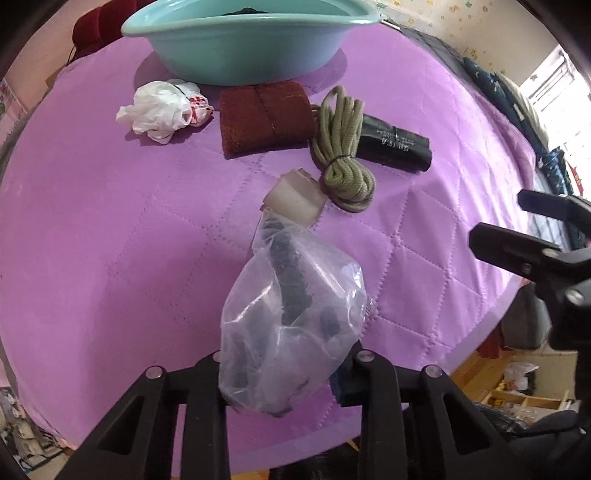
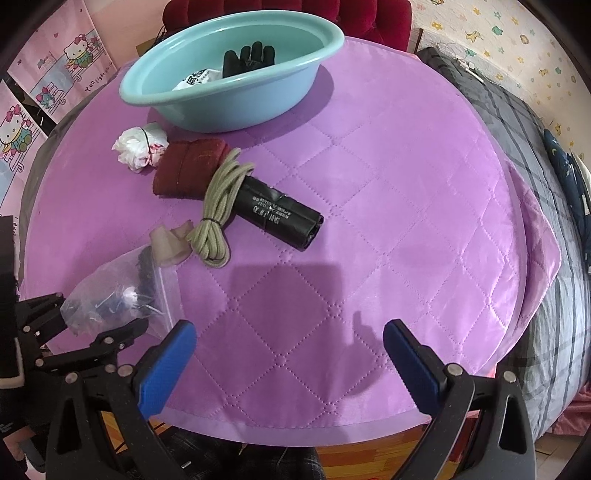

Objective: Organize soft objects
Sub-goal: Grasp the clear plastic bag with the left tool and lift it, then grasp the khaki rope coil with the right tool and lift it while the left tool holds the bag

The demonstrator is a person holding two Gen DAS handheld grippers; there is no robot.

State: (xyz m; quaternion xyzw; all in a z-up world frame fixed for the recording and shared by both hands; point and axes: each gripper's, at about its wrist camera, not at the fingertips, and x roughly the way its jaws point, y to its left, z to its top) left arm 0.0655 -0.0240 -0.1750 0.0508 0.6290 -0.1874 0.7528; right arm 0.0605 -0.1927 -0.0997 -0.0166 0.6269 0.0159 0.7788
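Note:
My left gripper is shut on a clear plastic bag with dark items inside, held low over the purple quilted table; the bag also shows in the right wrist view. My right gripper is open and empty above the table's front edge. A teal basin at the back holds a black glove and a white item. On the table lie a white crumpled bag, a red cloth, an olive rope bundle, a black roll and a pale translucent piece.
A red chair stands behind the table. A bed with a grey plaid cover runs along the right. The table's front edge drops to the wooden floor. Posters hang on the left wall.

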